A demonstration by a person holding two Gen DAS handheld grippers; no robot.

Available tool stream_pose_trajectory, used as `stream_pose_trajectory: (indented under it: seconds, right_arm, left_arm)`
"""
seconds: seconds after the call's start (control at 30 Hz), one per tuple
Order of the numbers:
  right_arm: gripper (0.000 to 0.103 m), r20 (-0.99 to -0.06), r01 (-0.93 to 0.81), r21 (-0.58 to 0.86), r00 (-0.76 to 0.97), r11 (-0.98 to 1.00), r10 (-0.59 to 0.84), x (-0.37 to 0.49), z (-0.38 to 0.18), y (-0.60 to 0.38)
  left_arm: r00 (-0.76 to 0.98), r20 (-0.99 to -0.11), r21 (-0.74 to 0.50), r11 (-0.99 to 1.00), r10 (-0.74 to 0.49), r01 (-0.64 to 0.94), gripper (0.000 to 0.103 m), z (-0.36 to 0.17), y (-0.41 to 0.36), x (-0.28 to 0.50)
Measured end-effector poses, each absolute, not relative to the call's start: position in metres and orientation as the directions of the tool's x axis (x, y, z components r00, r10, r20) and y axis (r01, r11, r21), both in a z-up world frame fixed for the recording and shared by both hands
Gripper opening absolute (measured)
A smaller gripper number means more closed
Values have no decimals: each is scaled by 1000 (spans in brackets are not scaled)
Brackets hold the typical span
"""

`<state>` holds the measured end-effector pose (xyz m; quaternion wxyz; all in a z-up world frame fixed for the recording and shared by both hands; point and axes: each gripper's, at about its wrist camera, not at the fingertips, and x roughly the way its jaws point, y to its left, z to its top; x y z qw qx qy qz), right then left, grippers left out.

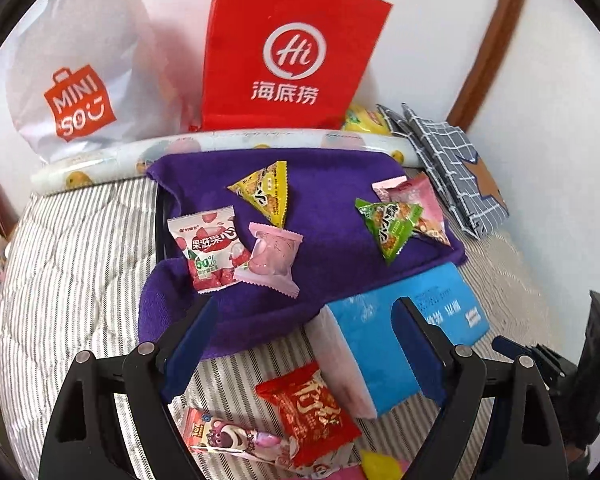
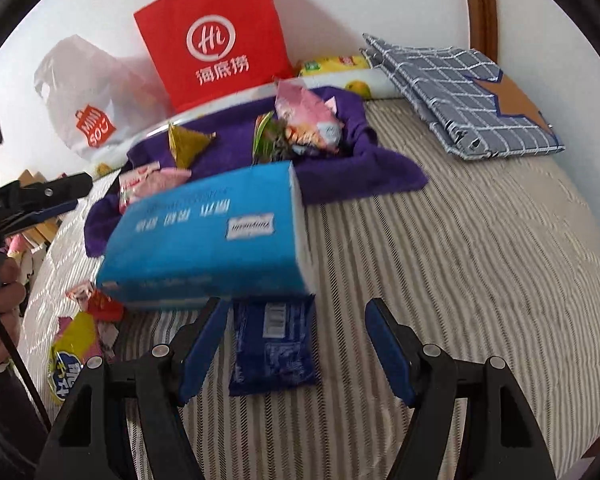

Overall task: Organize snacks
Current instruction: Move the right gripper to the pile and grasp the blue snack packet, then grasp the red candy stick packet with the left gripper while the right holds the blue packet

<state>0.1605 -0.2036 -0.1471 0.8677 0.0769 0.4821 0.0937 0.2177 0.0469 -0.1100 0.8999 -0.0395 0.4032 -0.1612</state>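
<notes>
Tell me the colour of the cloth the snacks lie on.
Purple cloth; clearest in the left wrist view.

hidden: dark blue packet (image 2: 274, 346) top end under blue tissue pack (image 2: 208, 240) ahead of the right tongs | cut off: cartoon-bear wrapper (image 1: 236, 438) (lower edge) between left tongs | blurred: tissue pack print

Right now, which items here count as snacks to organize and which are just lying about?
Snacks: yellow triangle pack, green triangle pack, strawberry candy pack, red candy, dark blue packet.
Lying about: tissue pack, red paper bag, checked cloth.
</notes>
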Motion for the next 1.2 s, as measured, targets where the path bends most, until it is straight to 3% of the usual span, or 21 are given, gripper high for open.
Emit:
stream_pose_trajectory:
  seconds: [0.3, 0.57, 1.2]
  right_arm:
    - [68, -853, -75, 177, 486, 981, 191, 166, -169, -184]
    - [43, -852, -109, 45, 514, 993, 94, 159, -172, -169]
    - [42, -822, -103, 91, 553, 991, 133, 150, -151, -176]
  left_arm:
    - [642, -682, -176, 931, -351, 321, 88, -110, 47, 205]
    - [625, -694, -185, 927, -358, 326, 88, -117, 50, 202]
    - [604, -703, -251, 925, -376, 284, 88, -126, 65, 195]
